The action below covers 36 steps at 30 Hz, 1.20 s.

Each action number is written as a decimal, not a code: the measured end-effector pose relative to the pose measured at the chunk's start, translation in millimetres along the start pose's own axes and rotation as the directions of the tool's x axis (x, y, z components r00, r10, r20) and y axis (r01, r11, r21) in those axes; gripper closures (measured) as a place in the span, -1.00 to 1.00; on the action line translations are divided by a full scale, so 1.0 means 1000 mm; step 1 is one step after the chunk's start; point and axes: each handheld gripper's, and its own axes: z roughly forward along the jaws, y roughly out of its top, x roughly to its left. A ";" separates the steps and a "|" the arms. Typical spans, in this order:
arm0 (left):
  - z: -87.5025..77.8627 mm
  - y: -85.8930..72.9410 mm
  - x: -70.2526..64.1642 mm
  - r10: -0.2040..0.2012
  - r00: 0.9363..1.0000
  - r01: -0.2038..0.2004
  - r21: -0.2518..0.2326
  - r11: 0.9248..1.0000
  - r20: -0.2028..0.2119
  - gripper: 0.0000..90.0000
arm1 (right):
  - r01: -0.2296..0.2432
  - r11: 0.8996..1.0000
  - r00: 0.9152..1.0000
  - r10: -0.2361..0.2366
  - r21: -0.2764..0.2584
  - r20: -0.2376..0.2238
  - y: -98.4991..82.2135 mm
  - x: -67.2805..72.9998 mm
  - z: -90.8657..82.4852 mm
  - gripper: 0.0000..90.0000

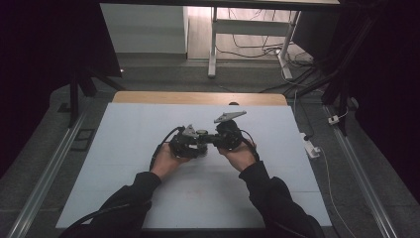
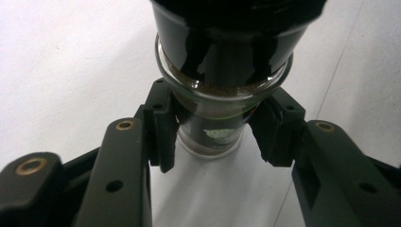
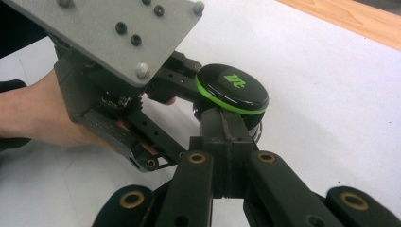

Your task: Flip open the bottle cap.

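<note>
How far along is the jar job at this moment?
Done: left gripper is clamped on the glass jar, lifted over the mat. In hand: right gripper's shut jaws sit just under the black lid. Left: the lid is still on.

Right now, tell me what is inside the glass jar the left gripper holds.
Through the glass jar, brown powder or granules show at the shoulder. Lower down a label hides the contents, and the black lid with its green rim covers the mouth.

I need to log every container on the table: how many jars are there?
1: a glass jar with a black lid, at mid-table, clamped in the left claw, beside the right claw.
</note>
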 end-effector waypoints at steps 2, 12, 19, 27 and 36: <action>0.000 0.000 0.000 -0.001 1.000 0.001 0.000 1.000 0.000 0.20 | -0.001 1.000 1.000 0.001 -0.006 0.002 0.001 -0.001 0.000 0.99; 0.000 0.000 0.000 0.002 1.000 -0.002 0.000 1.000 -0.002 0.20 | -0.010 1.000 1.000 0.011 -0.029 0.014 0.009 -0.006 0.002 0.99; 0.000 0.000 -0.001 0.002 1.000 -0.002 0.000 1.000 -0.004 0.20 | -0.021 0.999 0.999 0.022 -0.044 0.024 0.014 -0.012 0.007 0.99; 0.000 0.000 0.000 0.003 1.000 -0.003 -0.002 1.000 -0.002 0.20 | -0.068 0.997 0.997 0.069 -0.044 0.023 0.013 -0.022 0.012 0.99; -0.002 0.000 0.001 0.023 1.000 -0.023 0.026 0.999 -0.017 -0.12 | -0.045 0.998 0.999 0.046 -0.054 0.022 0.012 -0.017 0.004 0.81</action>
